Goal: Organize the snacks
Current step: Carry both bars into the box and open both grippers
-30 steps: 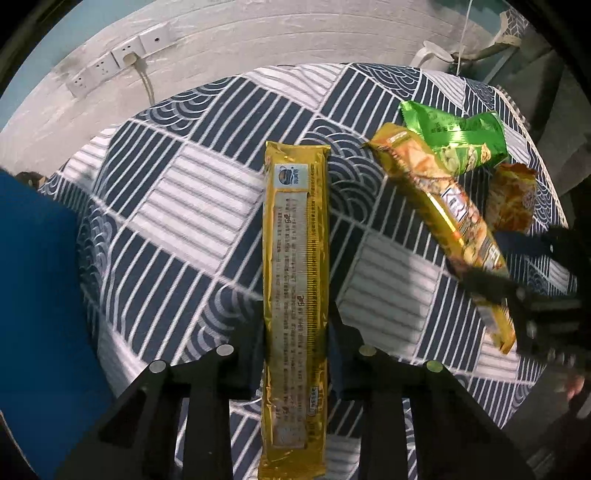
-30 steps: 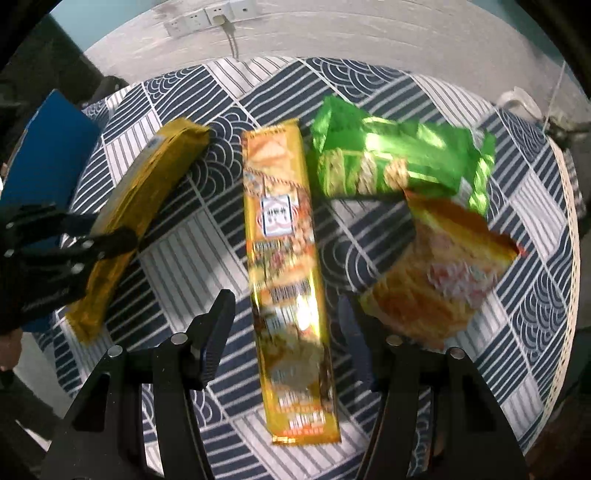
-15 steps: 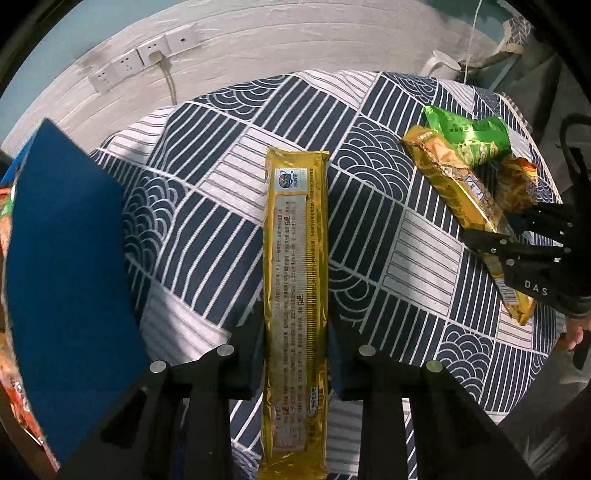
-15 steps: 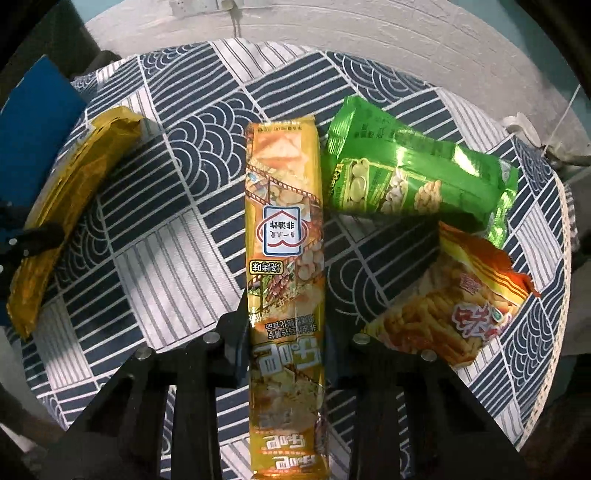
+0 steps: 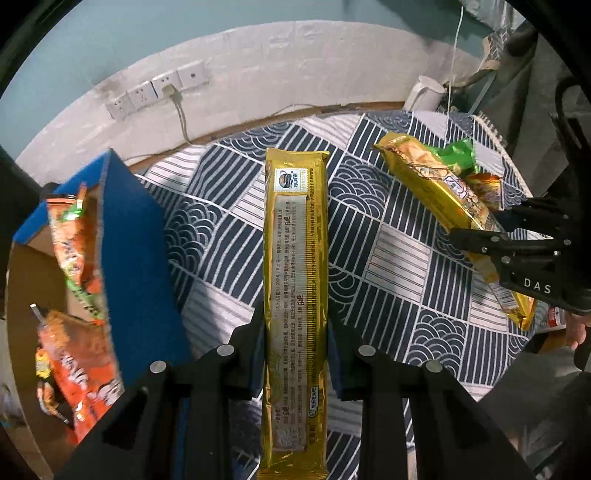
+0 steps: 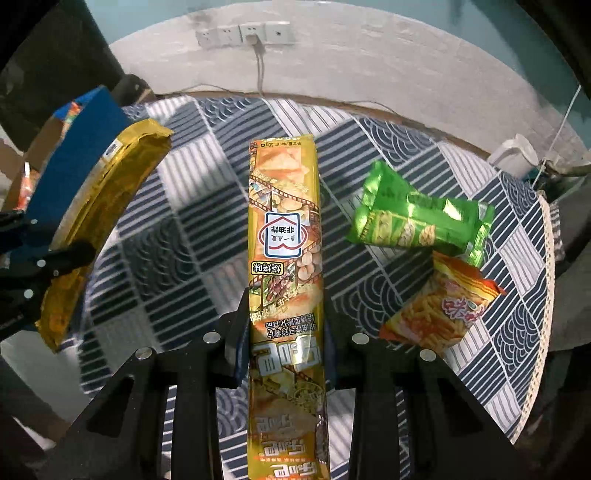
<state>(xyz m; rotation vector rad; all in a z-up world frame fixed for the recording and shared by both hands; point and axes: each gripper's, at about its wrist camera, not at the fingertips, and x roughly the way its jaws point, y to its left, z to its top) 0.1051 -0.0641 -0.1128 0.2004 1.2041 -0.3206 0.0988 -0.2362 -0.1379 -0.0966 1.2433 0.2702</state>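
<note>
My left gripper (image 5: 295, 354) is shut on a long gold snack pack (image 5: 295, 266) and holds it above the patterned tablecloth (image 5: 388, 258). It also shows in the right wrist view (image 6: 107, 206), by the blue box. My right gripper (image 6: 284, 332) is shut on a long yellow printed snack pack (image 6: 284, 236), lifted off the table; the left wrist view shows it too (image 5: 443, 195). A green snack bag (image 6: 417, 221) and an orange snack bag (image 6: 443, 306) lie on the cloth at right.
An open blue cardboard box (image 5: 136, 236) stands at the table's left and holds orange snack bags (image 5: 77, 354). A wall with power sockets (image 6: 245, 35) and a hanging cable is behind the table. A white object (image 6: 517, 155) sits at the far right edge.
Both grippers have risen and pulled back with their packs. The left one has swung toward the blue box, whose inside now shows. The right gripper closed on the yellow pack.
</note>
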